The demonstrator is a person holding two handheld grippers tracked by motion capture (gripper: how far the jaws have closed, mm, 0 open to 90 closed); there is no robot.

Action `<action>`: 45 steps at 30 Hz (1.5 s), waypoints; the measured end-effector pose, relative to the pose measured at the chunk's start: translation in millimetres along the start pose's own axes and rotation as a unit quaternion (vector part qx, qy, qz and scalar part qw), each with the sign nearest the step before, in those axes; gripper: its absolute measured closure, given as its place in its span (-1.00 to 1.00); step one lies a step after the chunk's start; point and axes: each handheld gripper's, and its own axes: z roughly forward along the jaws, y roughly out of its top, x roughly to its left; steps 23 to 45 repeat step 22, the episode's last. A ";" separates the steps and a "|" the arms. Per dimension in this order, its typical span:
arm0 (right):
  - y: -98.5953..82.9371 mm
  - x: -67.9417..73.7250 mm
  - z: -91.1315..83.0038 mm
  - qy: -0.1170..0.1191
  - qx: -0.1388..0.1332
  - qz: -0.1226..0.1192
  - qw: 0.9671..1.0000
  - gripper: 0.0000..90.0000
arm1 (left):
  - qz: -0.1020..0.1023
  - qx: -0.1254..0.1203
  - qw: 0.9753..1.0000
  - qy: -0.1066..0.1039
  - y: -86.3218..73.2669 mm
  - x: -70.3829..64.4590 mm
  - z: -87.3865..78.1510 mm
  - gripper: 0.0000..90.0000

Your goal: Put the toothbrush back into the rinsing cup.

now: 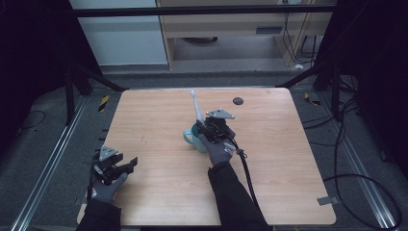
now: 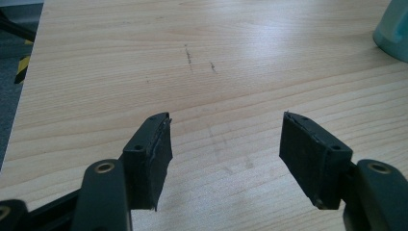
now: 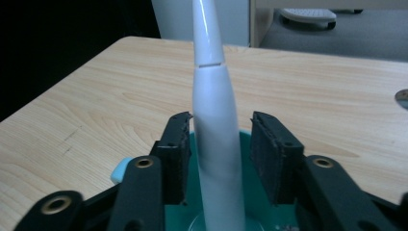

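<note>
A teal mug (image 1: 194, 138) stands near the middle of the wooden table (image 1: 288, 159), and a white electric toothbrush (image 1: 196, 107) stands upright in it, leaning slightly back. My right gripper (image 1: 212, 127) hovers over the mug. In the right gripper view its jaws (image 3: 220, 144) flank the toothbrush handle (image 3: 215, 120): the left pad is close against it and a small gap shows at the right pad, with the mug's rim (image 3: 244, 161) below. My left gripper (image 1: 128, 166) rests low at the table's front left, open and empty (image 2: 226, 144), with the mug's edge (image 2: 393, 33) far off.
A small black round disc (image 1: 237, 100) lies near the table's far edge, right of centre. Faint dark scuffs (image 2: 188, 55) mark the wood ahead of the left gripper. Dark frame posts and cables surround the table on the floor.
</note>
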 end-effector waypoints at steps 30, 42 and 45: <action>-46.0 -99.4 -130.4 -0.038 0.010 -0.022 0.999 -0.52 | 0.008 0.001 1.000 -0.014 0.4 -4.2 0.9 -0.24; -46.0 -99.4 -130.4 -0.038 0.010 -0.022 0.999 -0.52 | 0.008 0.001 1.000 -0.014 0.4 -4.2 0.9 -0.24; -46.0 -99.4 -130.4 -0.038 0.010 -0.022 0.999 -0.52 | 0.008 0.001 1.000 -0.014 0.4 -4.2 0.9 -0.24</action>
